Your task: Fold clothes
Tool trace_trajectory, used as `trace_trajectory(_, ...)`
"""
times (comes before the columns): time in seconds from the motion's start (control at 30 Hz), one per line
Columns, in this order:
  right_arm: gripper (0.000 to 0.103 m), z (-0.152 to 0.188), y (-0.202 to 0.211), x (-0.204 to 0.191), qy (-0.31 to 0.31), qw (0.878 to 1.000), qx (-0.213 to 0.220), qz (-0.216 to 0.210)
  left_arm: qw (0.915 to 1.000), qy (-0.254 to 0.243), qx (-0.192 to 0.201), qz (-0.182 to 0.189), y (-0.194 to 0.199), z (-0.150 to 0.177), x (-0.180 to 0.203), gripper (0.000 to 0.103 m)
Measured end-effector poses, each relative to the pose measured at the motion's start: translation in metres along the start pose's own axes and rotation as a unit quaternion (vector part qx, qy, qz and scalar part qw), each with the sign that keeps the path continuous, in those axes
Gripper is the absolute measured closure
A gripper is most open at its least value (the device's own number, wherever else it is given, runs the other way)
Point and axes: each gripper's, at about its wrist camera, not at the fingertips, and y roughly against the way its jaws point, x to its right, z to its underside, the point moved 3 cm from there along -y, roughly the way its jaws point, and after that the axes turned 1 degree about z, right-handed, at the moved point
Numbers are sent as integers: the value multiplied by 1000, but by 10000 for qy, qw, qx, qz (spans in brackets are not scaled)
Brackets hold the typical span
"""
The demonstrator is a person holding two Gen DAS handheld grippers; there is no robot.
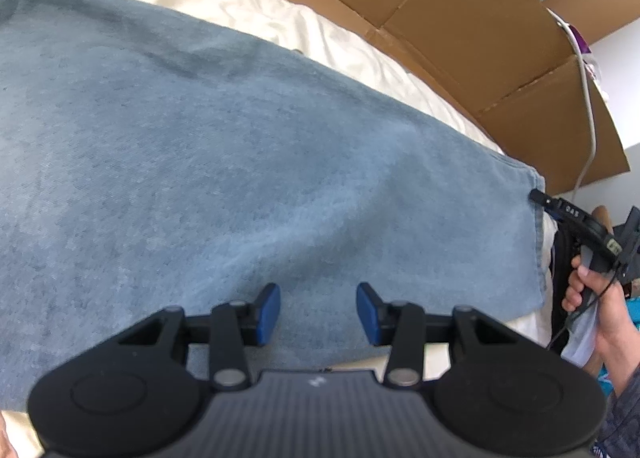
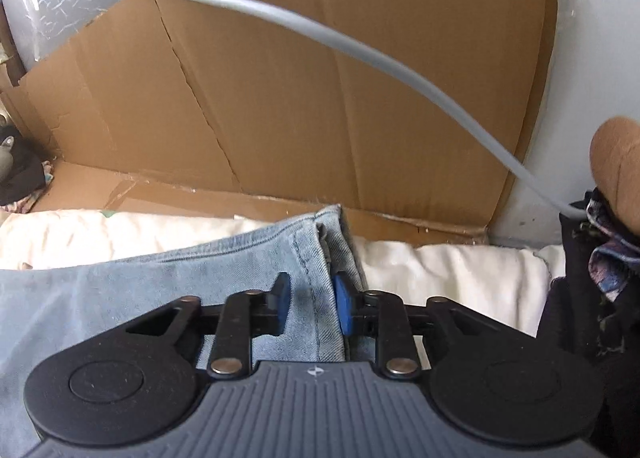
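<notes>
Two grippers are in my hands, and both stand apart over one pair of light blue jeans (image 1: 248, 146) spread on the white bedding (image 1: 280, 22). My left gripper (image 1: 318, 314) hangs just above the broad flat of the denim, jaws parted, nothing between them, the pads clear of the cloth. My right gripper (image 2: 310, 308) sits at the hem end of the jeans (image 2: 240, 258): the stitched edge runs between its blue pads (image 2: 343, 310), but a gap shows on either side, so I judge the cloth released, not gripped. No earlier view is available to say more. Ahead of both grippers a sheet of brown cardboard (image 2: 320, 98) leans at the far edge of the bed, and a grey cable (image 2: 360, 54) crosses in front of it. A dark heap of clothes (image 2: 592, 298) lies to the right of my right gripper.

Assessment: the jeans lie flat and doubled, so one fold appears laid down and let go. The next move calls for both grippers to close on one end and carry it across evenly, keeping edges aligned.
</notes>
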Motion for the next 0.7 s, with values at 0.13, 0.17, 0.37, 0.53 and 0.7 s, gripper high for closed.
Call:
trace_trajectory(0.13,99,-1,-3,-1,-109,9999,-21,26,10000,3,-23,-28,-1,-2,1,58)
trace_trajectory(0.17,99,-1,-2,-4,-11,10000,3,80,10000,6,-15,-31,-1,-2,1,58)
trace_trajectory(0.37,100,-4,11,-21,521,9966,317,546,10000,-9,39,-28,2,-2,1,58)
trace_trajectory(0.53,100,-15,9,-30,651,9936,368,846,10000,-15,56,-53,1,-3,-1,58)
trace_trajectory(0.7,100,-27,-4,-31,778,9924,319,896,10000,1,20,-44,-3,-3,-4,58)
